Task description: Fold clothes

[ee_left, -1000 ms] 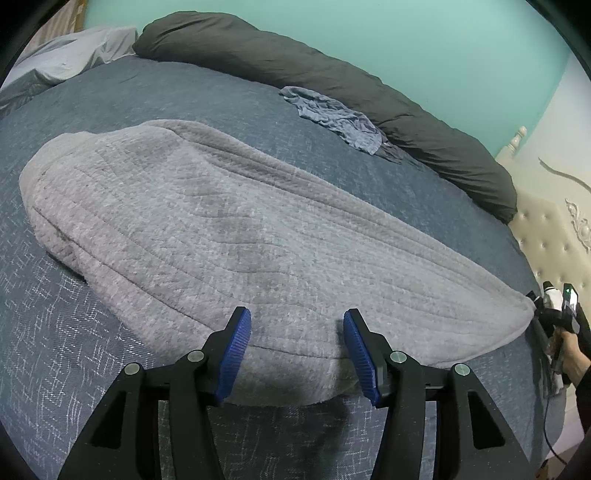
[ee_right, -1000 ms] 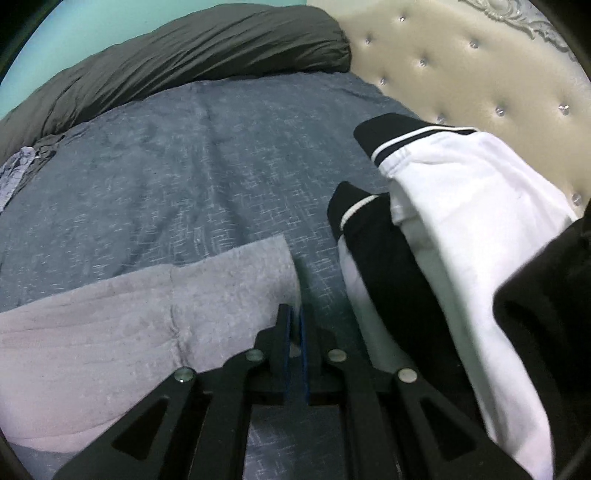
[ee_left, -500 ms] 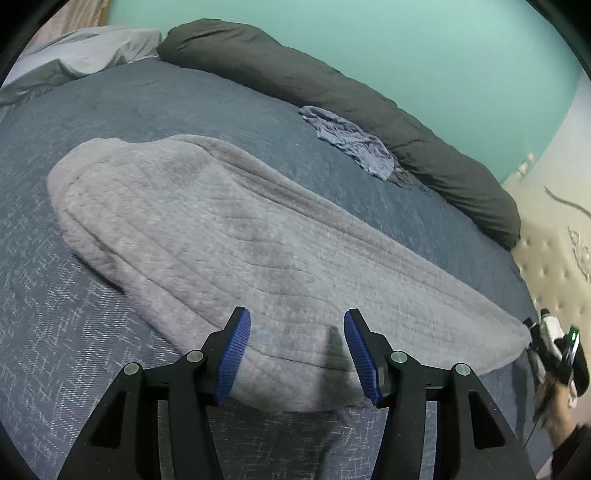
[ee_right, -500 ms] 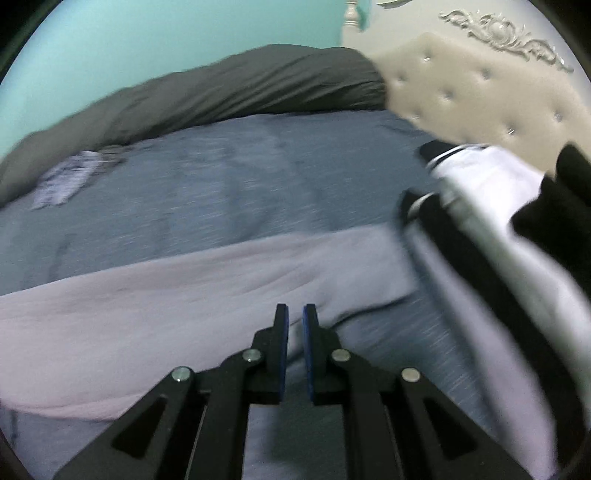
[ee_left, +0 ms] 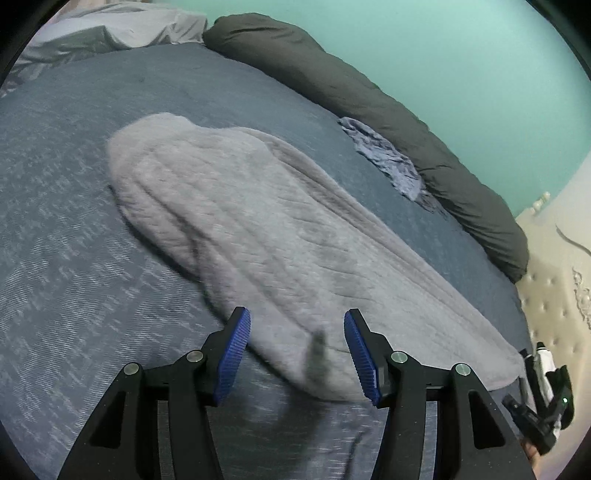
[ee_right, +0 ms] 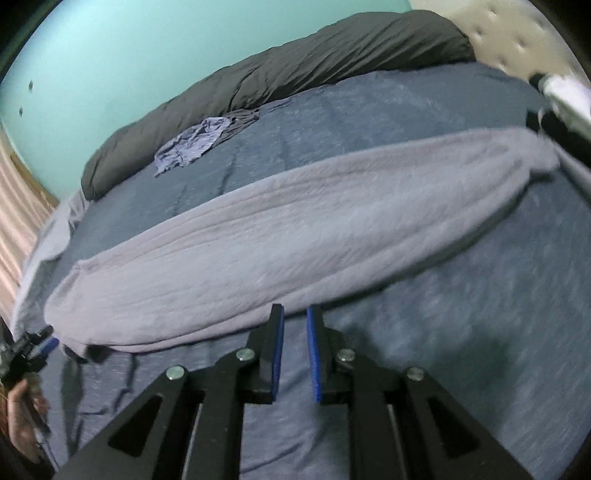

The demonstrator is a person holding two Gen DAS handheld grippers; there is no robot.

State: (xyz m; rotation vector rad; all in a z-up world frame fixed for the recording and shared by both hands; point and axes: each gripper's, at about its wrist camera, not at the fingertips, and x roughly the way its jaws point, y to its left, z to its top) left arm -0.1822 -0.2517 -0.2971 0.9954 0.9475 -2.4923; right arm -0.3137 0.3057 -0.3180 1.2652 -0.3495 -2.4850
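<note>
Grey quilted garment lies flat and long on the bed, on the blue-grey cover, folded into a long narrow strip with rounded ends. Left tool hangs over the near edge of the garment, blue pads well apart, nothing between them, not touching cloth as far as I can tell. Right tool: jaws have just been opening, now a narrow gap, nothing in it; tips sit just short of the garment's near long edge, over bare cover. No containers anywhere in view. A dark grey bolster runs along the far side of the bed under the teal wall, with a small crumpled blue cloth lying against it, well apart from the garment. Left view only: pale grey bedding bunched at the far left corner, cream tufted headboard at right, and the right tool seen small at the lower right edge past the garment's end. Right view only: the left tool at the lower left with the hand holding it, right by the garment's end, a striped curtain or wall at left, and a blurred black and white garment at the upper right, just beside the grey garment's other end. Right view is motion-blurred.
</note>
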